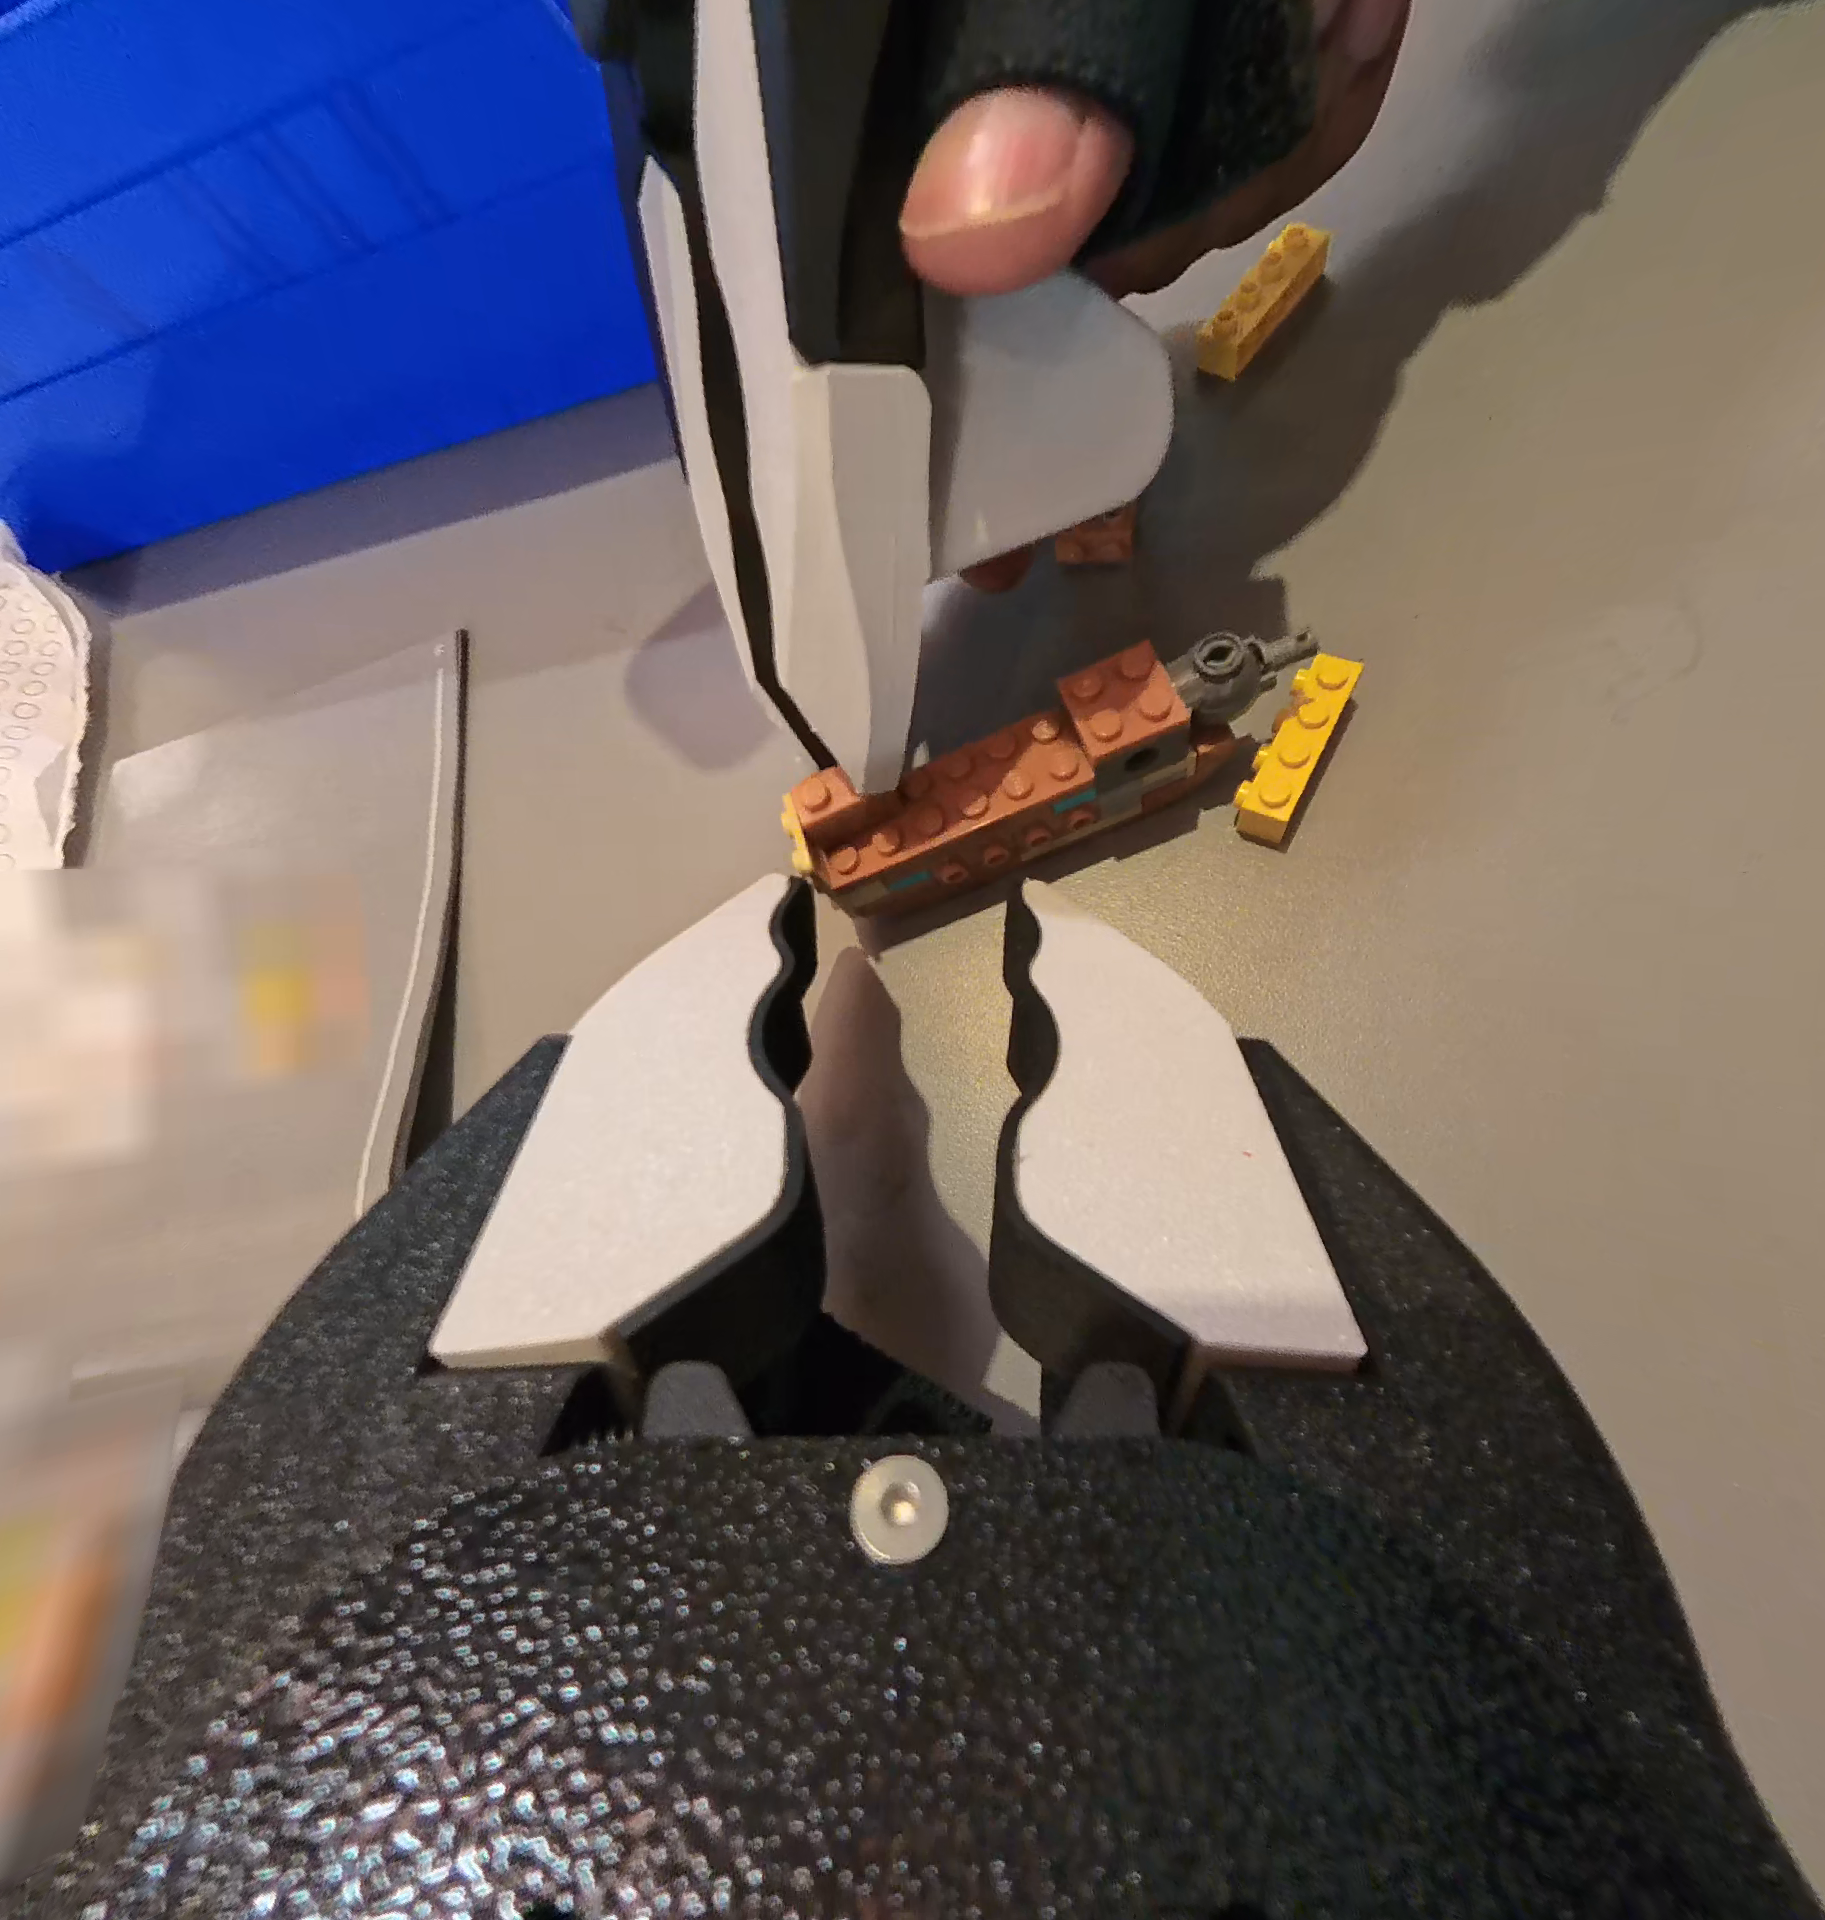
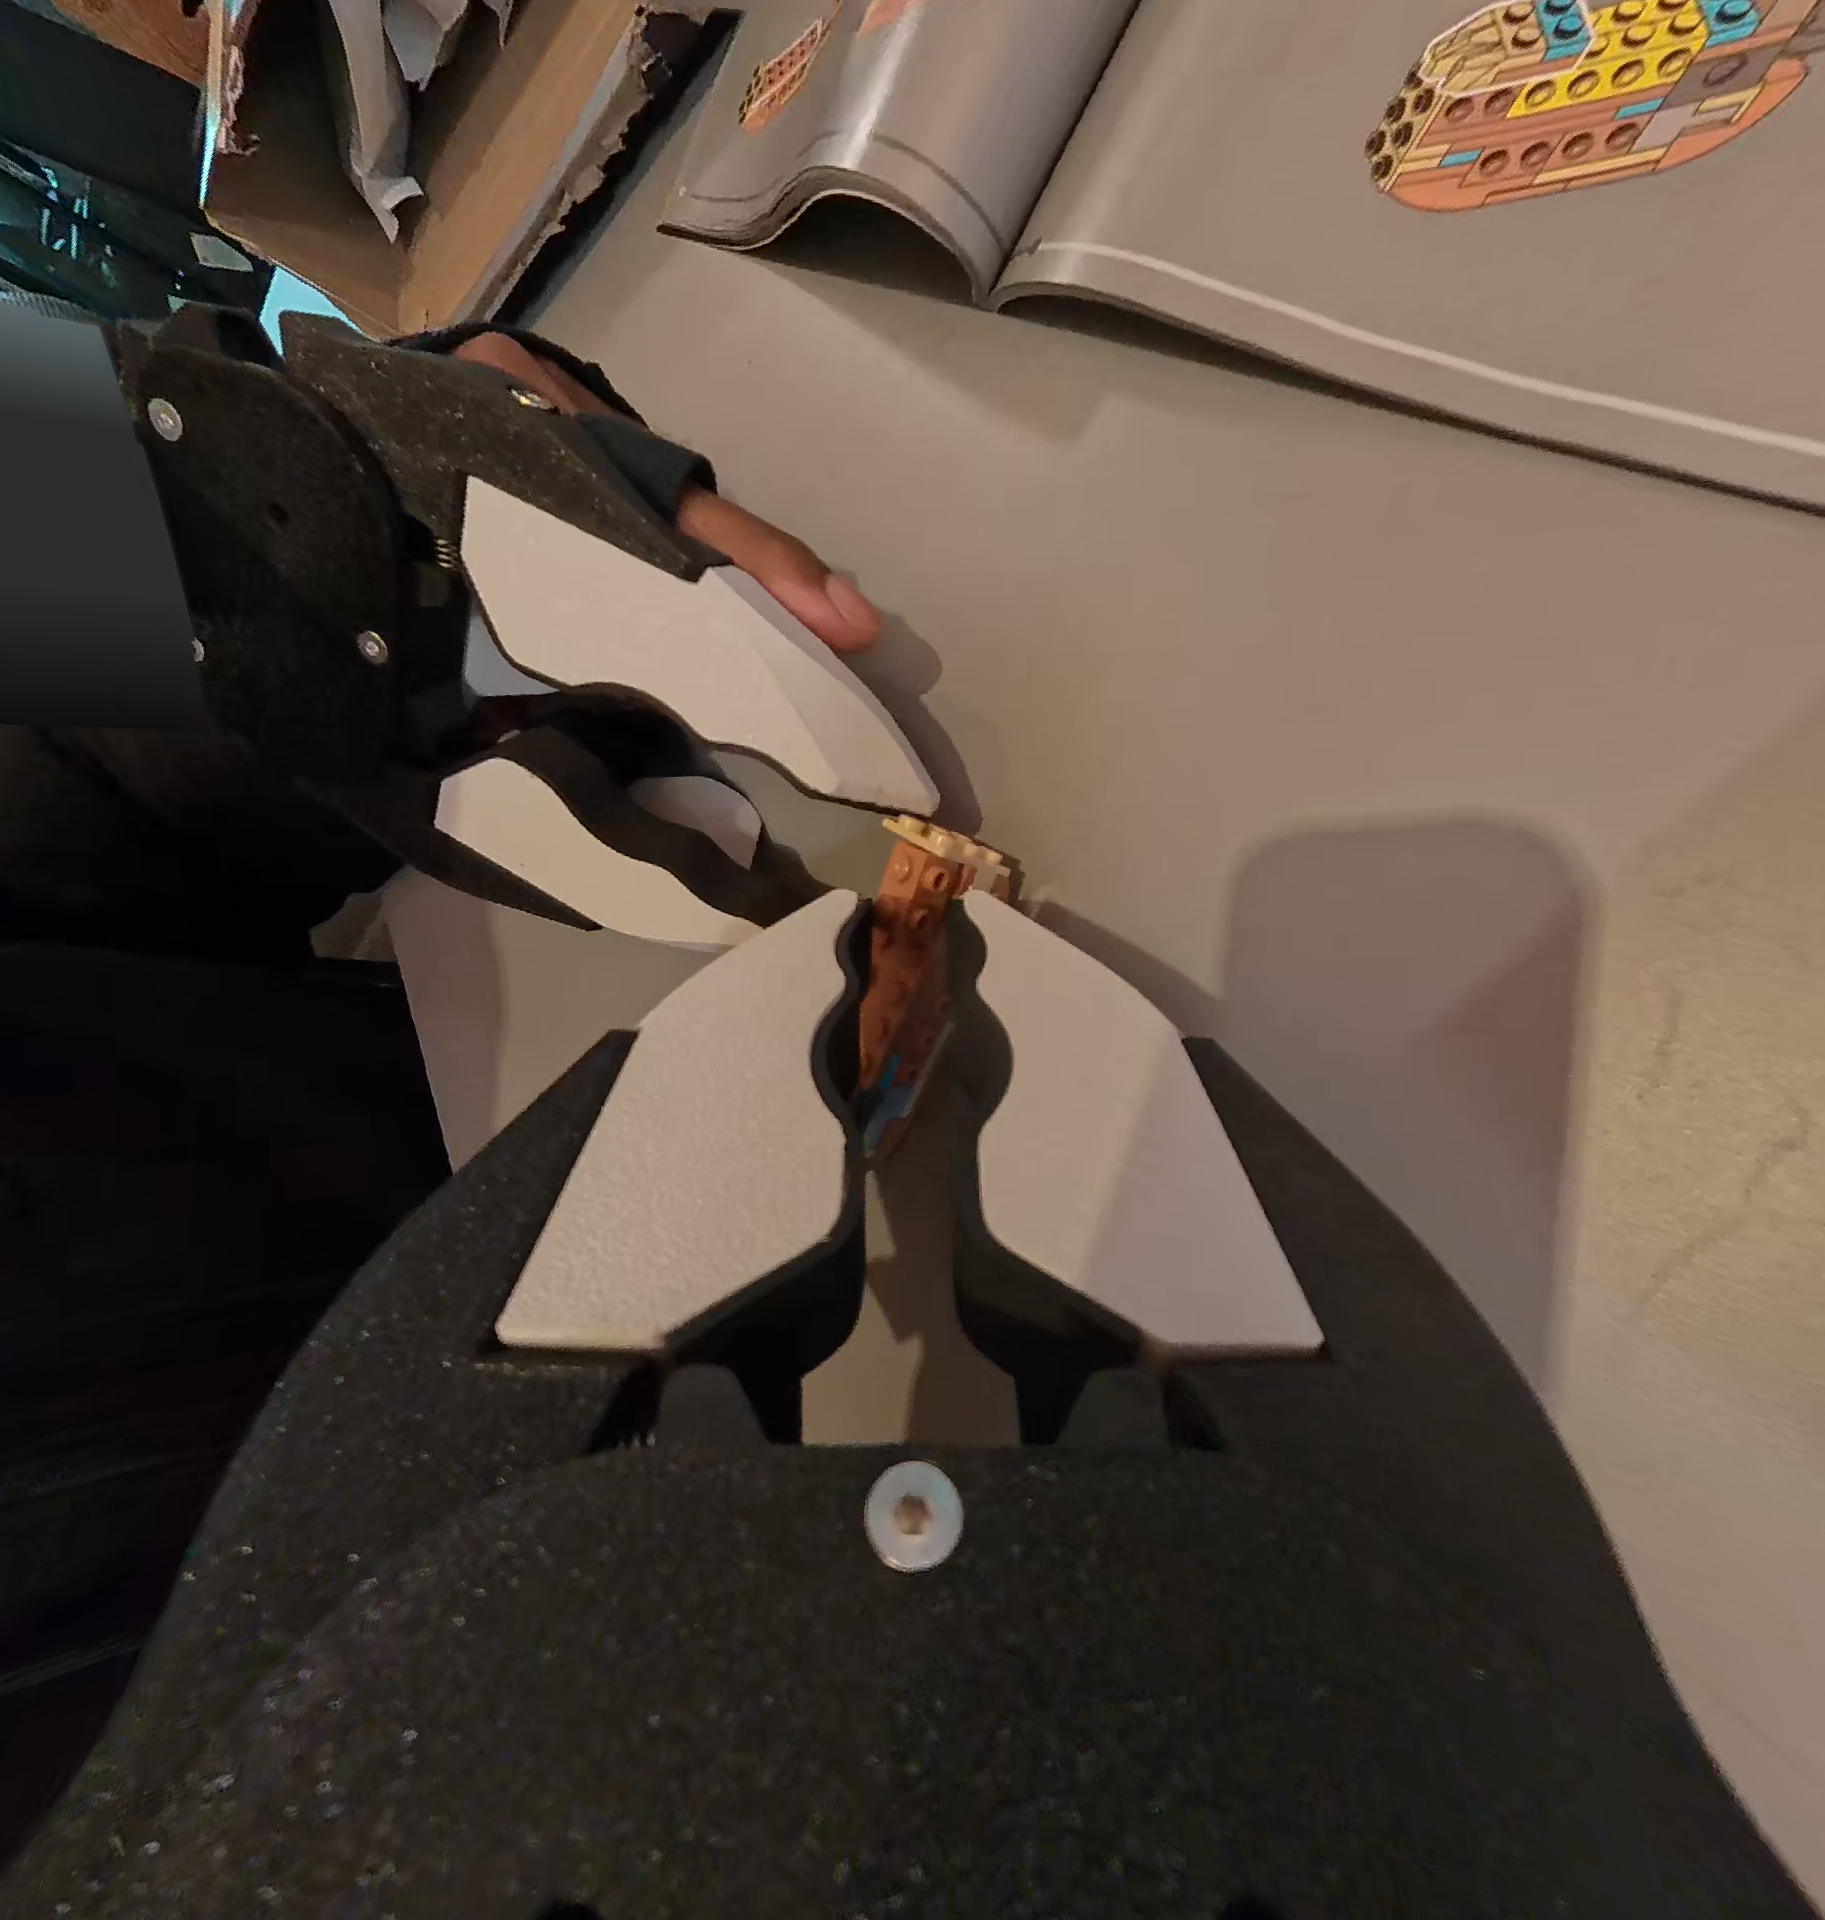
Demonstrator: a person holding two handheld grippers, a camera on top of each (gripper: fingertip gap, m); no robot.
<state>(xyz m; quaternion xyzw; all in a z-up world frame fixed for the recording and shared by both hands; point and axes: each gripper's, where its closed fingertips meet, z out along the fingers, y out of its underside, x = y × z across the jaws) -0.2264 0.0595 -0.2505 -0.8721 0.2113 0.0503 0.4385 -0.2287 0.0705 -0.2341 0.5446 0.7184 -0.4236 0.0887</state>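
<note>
Grey desk, blue bin far left of left hand-held gripper. Left jaws apart, empty, just short of brown brick build lying on desk. Right hand-held gripper clamped across build's narrow width, near its end. Build light, rigid, studs grippy, joints likely to pop; hold by long flat sides. Loose yellow bricks just beyond, open booklet ahead of right.

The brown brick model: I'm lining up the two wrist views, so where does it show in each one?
Left wrist view: brown brick model lies on the grey table, just above centre, beyond the open left gripper.
Right wrist view: at centre, seen end-on between the right gripper fingers.
Shared landmark: the small yellow plate on the model's end.
</note>
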